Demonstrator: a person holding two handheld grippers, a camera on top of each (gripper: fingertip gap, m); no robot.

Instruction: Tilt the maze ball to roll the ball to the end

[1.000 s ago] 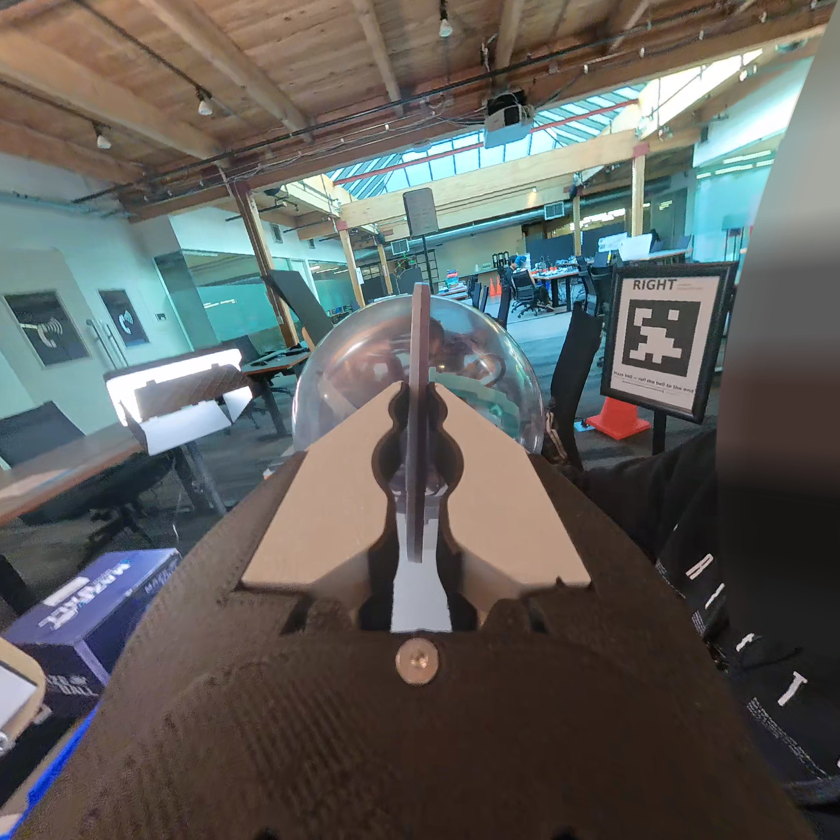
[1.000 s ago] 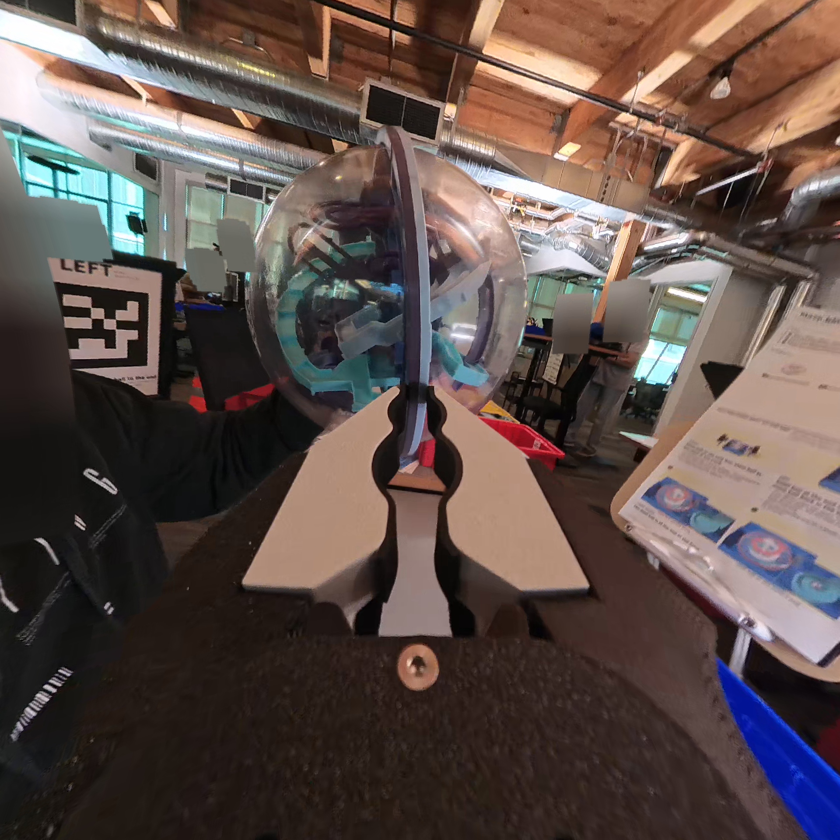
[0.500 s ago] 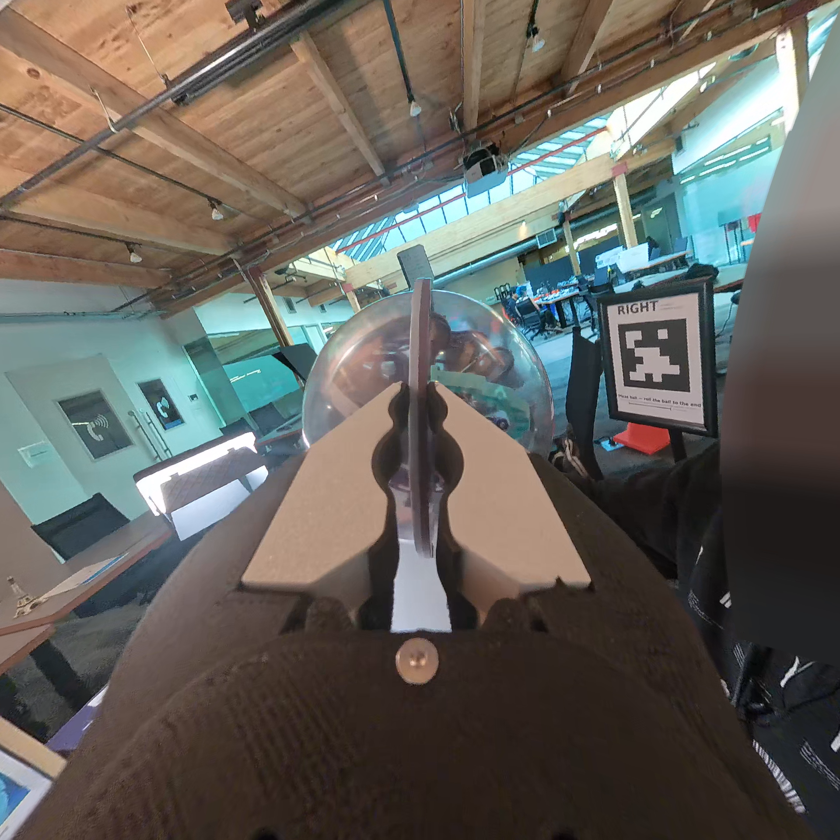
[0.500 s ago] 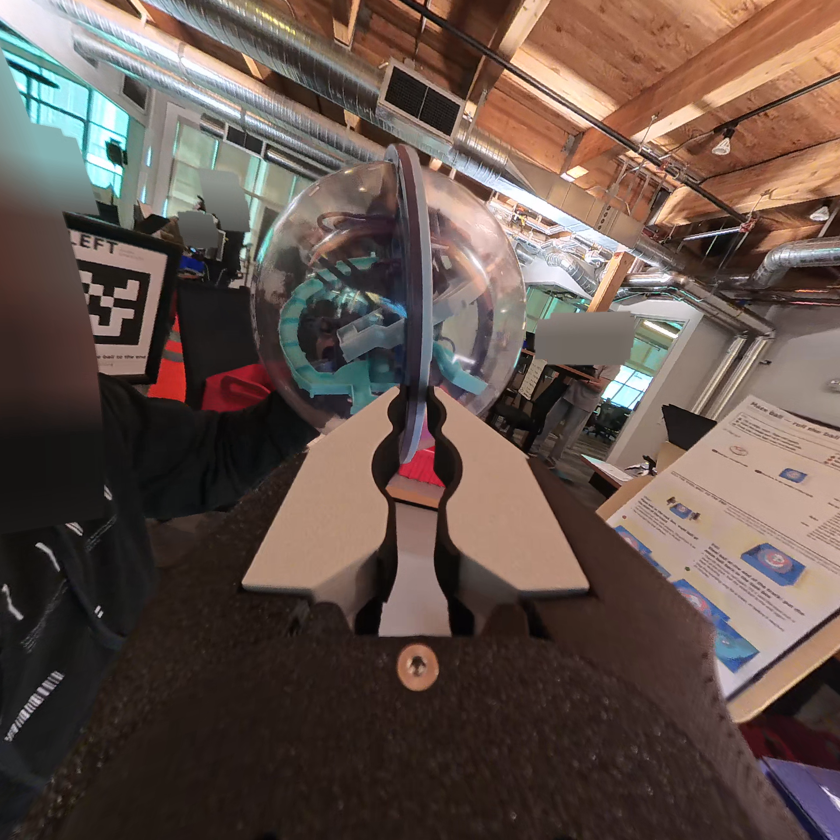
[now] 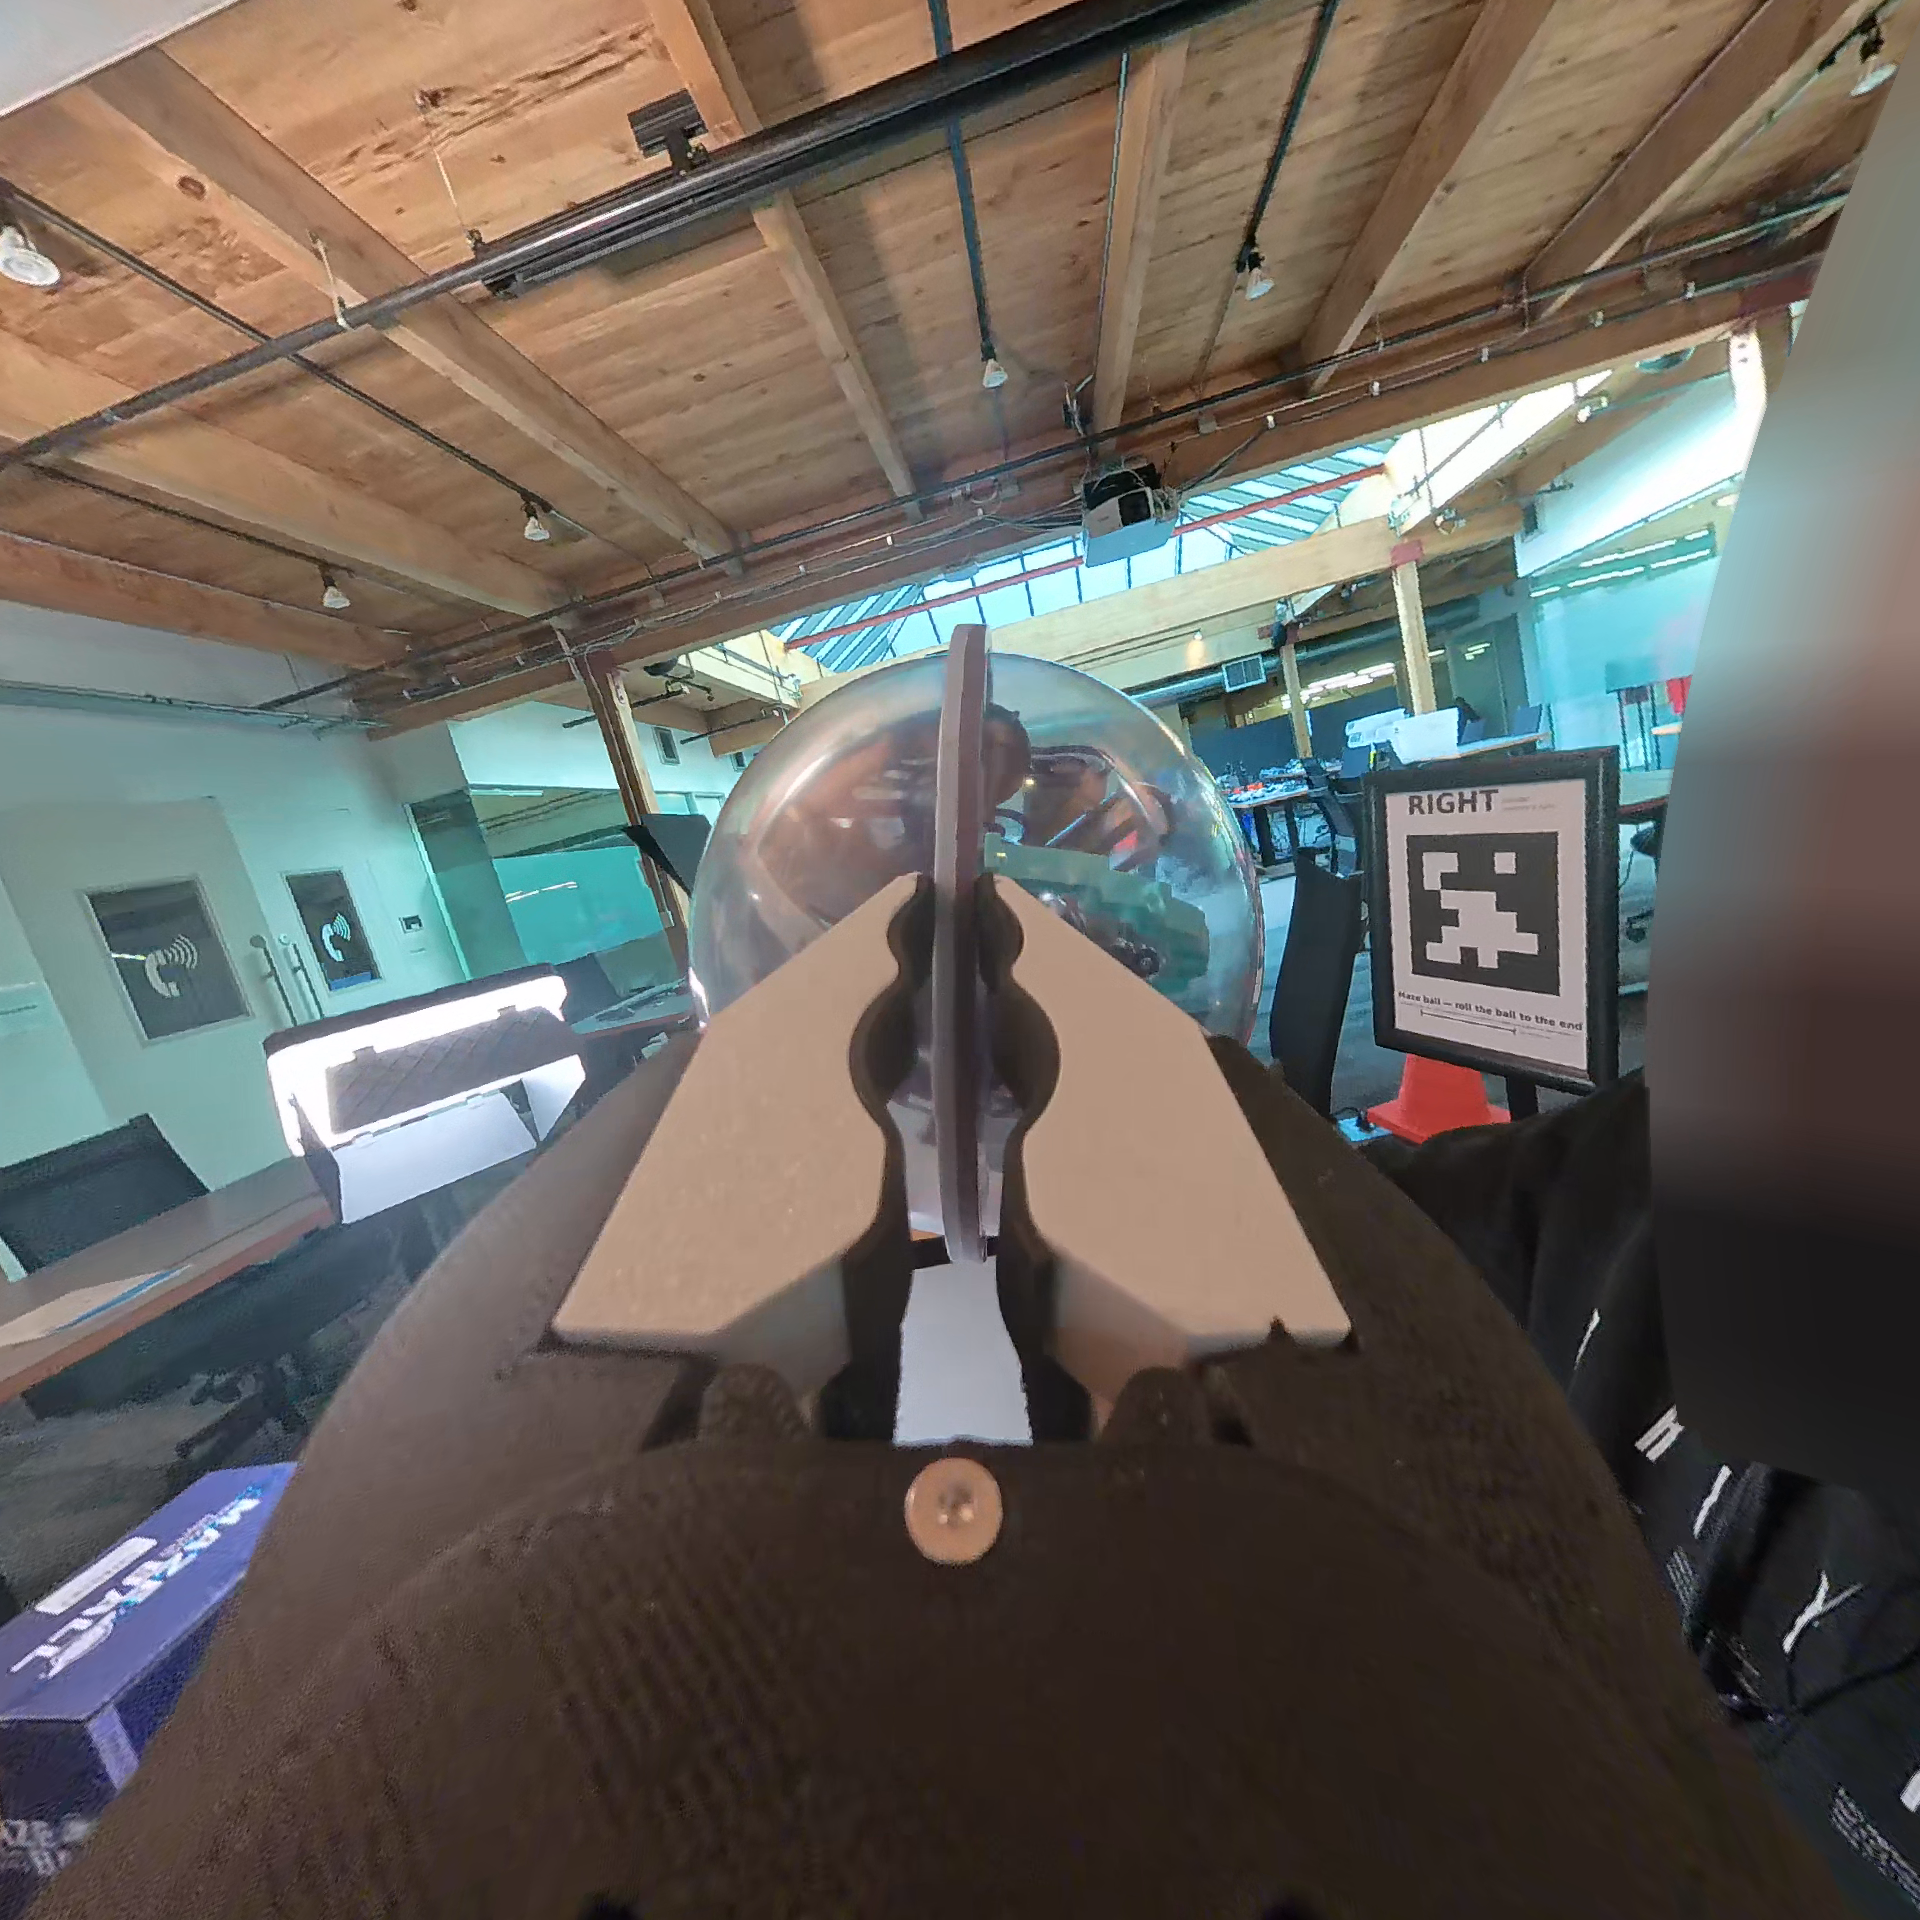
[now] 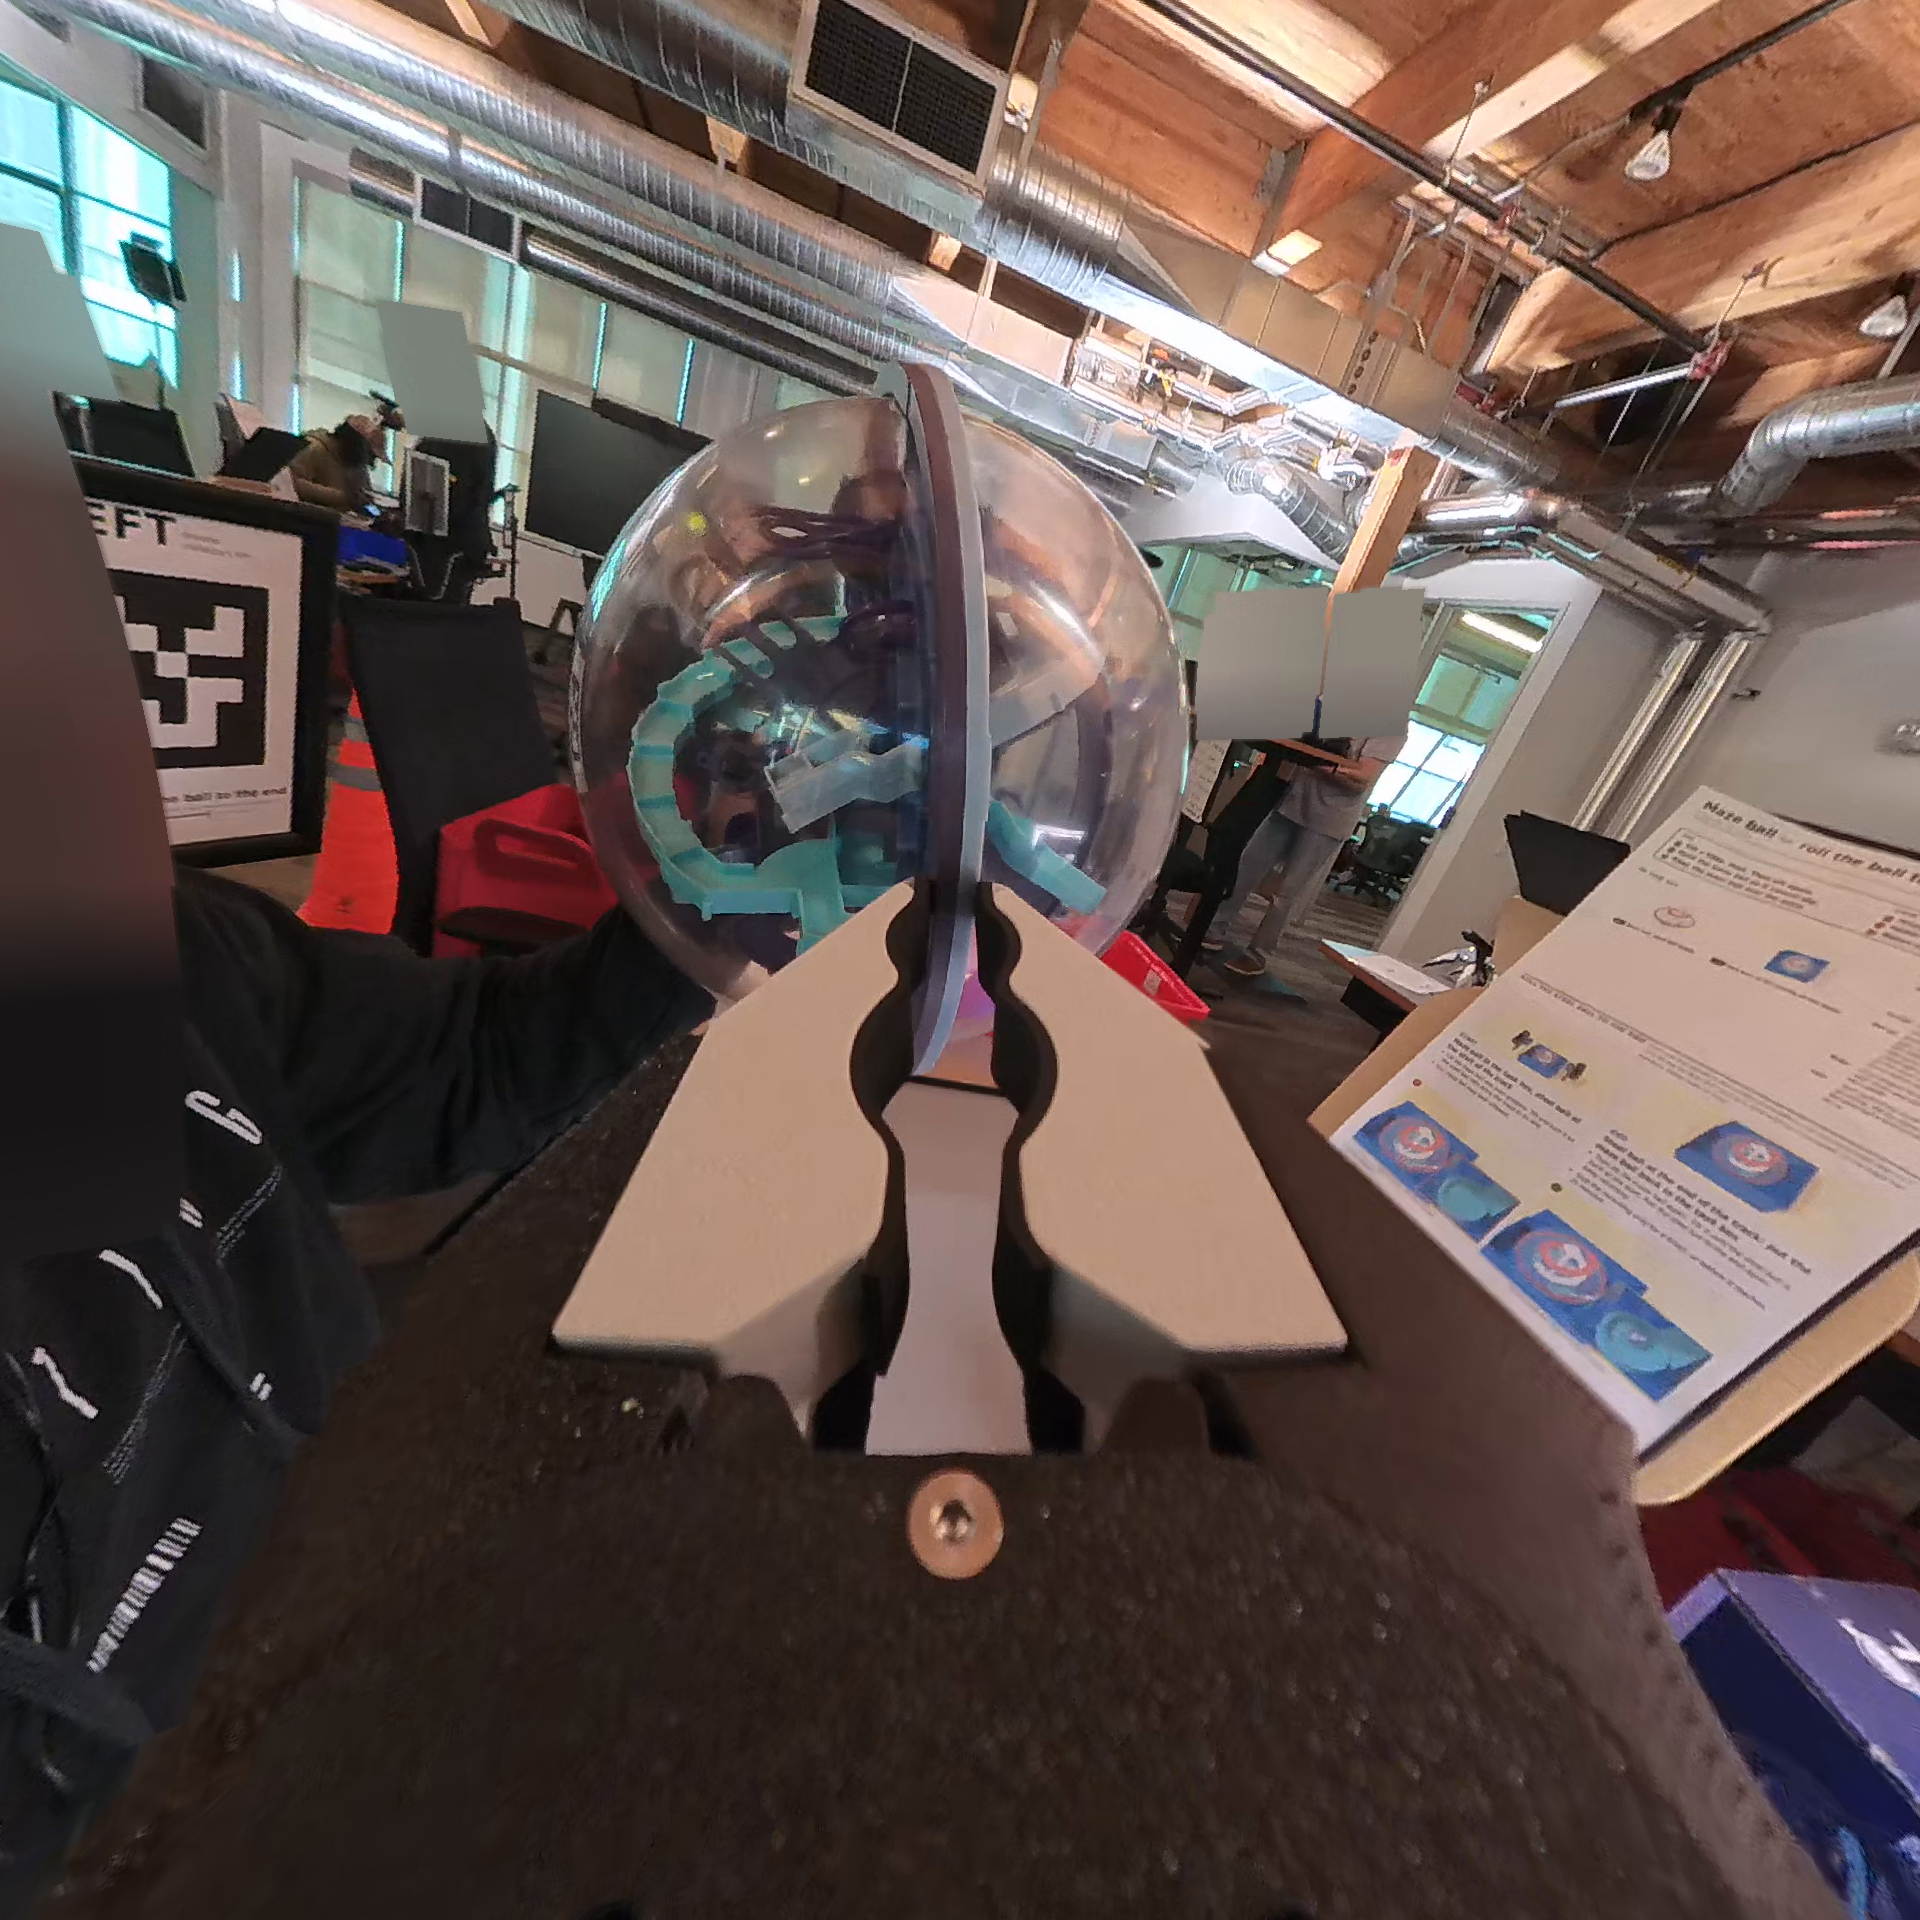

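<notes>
Both views dipped; maze ball (image 6: 883,717) rim upright, gripper-clamped.

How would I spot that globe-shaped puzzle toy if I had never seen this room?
Look below the wooden ceiling to the middle of the picture, where the grey right tongs pinch a flat rim. That rim circles the maze ball, a clear sphere held in the air. Nothing else nearby is see-through with turquoise tracks coiled inside.

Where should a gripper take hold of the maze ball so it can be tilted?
On the flat rim that rings the maze ball, edge-on from its side. The clear shell is round and gives flat pads nothing to bite. Both the left gripper and right gripper already pinch it from opposite sides.
</notes>
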